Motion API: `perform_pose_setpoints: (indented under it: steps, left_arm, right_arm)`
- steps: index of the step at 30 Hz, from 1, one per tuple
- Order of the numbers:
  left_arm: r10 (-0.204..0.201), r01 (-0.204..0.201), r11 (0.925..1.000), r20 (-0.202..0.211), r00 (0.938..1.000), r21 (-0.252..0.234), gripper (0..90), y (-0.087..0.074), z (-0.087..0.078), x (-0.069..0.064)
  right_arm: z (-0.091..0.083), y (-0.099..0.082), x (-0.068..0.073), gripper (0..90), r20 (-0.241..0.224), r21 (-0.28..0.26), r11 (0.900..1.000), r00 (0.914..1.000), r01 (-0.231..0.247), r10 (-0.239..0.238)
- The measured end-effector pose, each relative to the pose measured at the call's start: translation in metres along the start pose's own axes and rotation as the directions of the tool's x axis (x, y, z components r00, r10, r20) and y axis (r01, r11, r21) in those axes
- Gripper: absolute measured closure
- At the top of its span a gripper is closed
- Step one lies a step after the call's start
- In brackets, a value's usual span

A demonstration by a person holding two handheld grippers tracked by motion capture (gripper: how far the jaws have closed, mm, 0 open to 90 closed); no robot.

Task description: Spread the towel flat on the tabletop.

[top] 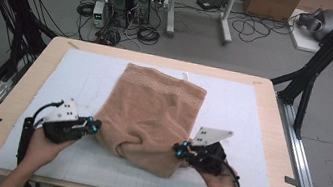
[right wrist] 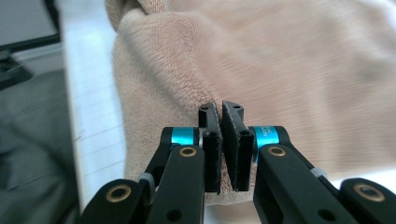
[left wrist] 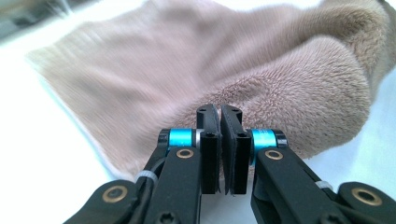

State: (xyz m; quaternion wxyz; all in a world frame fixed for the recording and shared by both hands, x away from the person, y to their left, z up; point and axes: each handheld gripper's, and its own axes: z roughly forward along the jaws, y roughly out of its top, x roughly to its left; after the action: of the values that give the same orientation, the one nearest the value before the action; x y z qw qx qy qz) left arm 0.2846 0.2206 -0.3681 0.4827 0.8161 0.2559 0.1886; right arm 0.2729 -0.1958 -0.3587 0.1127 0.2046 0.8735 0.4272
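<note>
Between your left gripper's [left wrist: 219, 116] fingers [left wrist: 208, 140], pressed nearly together, sits a fold of the tan towel [top: 150, 116]. Your right gripper [right wrist: 219, 114] pinches its other near corner the same way. Beyond both sets of fingers, the towel spreads away across the white mat [top: 242, 110].

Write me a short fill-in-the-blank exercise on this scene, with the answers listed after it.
1. The cloth spread on the white mat is a ____ towel.
2. The left gripper meets the towel at its near ____ edge.
3. The right gripper's jaws are ____ on the towel's edge.
4. The mat lies on a ____ table.

Answers: tan; left; shut; wooden
</note>
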Motion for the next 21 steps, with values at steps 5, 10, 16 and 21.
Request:
perform_pose_setpoints:
  steps: [5, 10, 16, 21]
  left_arm:
    - [0.021, -0.021, 0.9998, -0.070, 0.9973, 0.004, 86.2, 0.032, 0.022, 0.019]
    - [-0.043, 0.049, 0.9972, -0.109, 0.9931, 0.057, 85.6, 0.034, 0.065, 0.043]
    - [-0.098, 0.112, 0.9850, -0.105, 0.9896, 0.132, 61.9, 0.023, 0.087, 0.053]
    - [-0.060, 0.063, 0.9963, -0.051, 0.9969, 0.058, 57.8, 0.025, 0.063, 0.040]
  right_arm:
    - [-0.008, 0.016, -0.048, 86.5, 0.120, 0.039, 0.9983, 0.9921, -0.043, 0.038]
    - [0.013, 0.009, -0.099, 86.5, 0.169, 0.087, 0.9827, 0.9746, -0.163, 0.147]
    - [0.041, -0.001, -0.120, 74.3, 0.206, 0.152, 0.9621, 0.9593, -0.226, 0.193]
    - [0.024, 0.008, -0.100, 67.6, 0.167, 0.076, 0.9821, 0.9731, -0.172, 0.158]
